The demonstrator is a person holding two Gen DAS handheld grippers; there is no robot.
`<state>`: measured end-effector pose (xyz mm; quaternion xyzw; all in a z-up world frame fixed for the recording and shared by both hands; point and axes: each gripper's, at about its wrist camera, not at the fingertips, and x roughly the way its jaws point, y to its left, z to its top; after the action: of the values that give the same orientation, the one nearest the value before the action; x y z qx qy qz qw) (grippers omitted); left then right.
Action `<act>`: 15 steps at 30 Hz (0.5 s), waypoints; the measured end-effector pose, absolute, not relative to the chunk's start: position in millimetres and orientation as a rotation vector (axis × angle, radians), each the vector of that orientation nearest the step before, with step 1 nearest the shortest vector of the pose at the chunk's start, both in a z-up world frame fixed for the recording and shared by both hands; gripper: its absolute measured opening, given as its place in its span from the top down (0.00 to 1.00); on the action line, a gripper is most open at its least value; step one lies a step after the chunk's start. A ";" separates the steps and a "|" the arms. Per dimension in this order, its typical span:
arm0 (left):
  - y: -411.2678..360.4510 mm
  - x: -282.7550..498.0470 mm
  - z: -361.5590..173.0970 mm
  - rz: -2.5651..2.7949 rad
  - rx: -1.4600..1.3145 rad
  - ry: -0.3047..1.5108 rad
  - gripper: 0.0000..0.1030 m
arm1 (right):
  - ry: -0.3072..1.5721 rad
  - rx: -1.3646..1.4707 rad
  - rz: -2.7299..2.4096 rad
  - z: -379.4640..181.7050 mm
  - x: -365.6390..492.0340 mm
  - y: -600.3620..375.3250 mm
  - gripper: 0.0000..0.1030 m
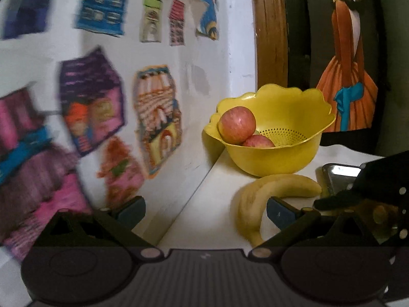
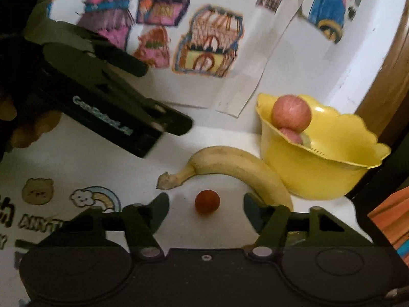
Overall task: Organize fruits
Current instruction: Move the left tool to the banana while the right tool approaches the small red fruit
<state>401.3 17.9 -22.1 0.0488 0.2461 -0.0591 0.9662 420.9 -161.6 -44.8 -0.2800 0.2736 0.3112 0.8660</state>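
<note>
Right hand-held gripper (image 2: 206, 211): hanging low over the worktop (image 2: 89, 161), jaws spread, pinching nothing, bracketing a small red fruit (image 2: 207, 202).
Left hand-held gripper (image 1: 205, 211): jaws spread and empty; its black body is showing at ten o'clock in the right view.
Small red fruit: sitting dead centre; probably light, smooth, prone to rolling; worth pinching gently across its widest part.
Banana (image 2: 237, 166): lying at one o'clock, touching the yellow bowl (image 2: 319, 174); soft, bruisable; mid-body is looking best.
Apples (image 2: 291, 112): sitting in the bowl.
Writing: gripper lettering blurred; worktop print is reading "ANYT…".
</note>
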 end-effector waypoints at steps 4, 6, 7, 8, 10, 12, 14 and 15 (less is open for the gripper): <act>2.6 420.7 -25.8 -0.134 0.146 0.496 0.00 | 0.612 -0.572 0.650 -48.3 437.9 -164.3 0.45; -3.9 428.9 -26.7 -0.149 0.150 0.495 0.00 | 0.632 -0.558 0.649 -50.6 444.1 -163.6 0.48; -6.1 433.6 -27.3 -0.163 0.144 0.501 0.00 | 0.642 -0.548 0.651 -51.6 447.0 -163.4 0.50; -7.7 437.6 -28.0 -0.175 0.138 0.510 0.00 | 0.647 -0.533 0.654 -51.8 449.1 -163.6 0.52; -9.7 445.8 -29.9 -0.199 0.124 0.527 0.00 | 0.660 -0.507 0.659 -51.5 452.4 -164.0 0.56; -10.3 452.5 -31.0 -0.229 0.114 0.538 0.00 | 0.671 -0.490 0.664 -51.6 454.5 -164.0 0.62; -10.0 457.3 -31.9 -0.251 0.099 0.546 0.00 | 0.679 -0.485 0.668 -51.3 453.1 -163.8 0.74; -9.8 459.5 -32.6 -0.261 0.092 0.550 0.00 | 0.680 -0.483 0.668 -51.3 452.1 -164.0 0.74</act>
<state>459.5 -9.8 -32.6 0.0452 0.2707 -0.1286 0.9530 452.1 -164.0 -51.3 -0.2302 0.3239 0.3183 0.8607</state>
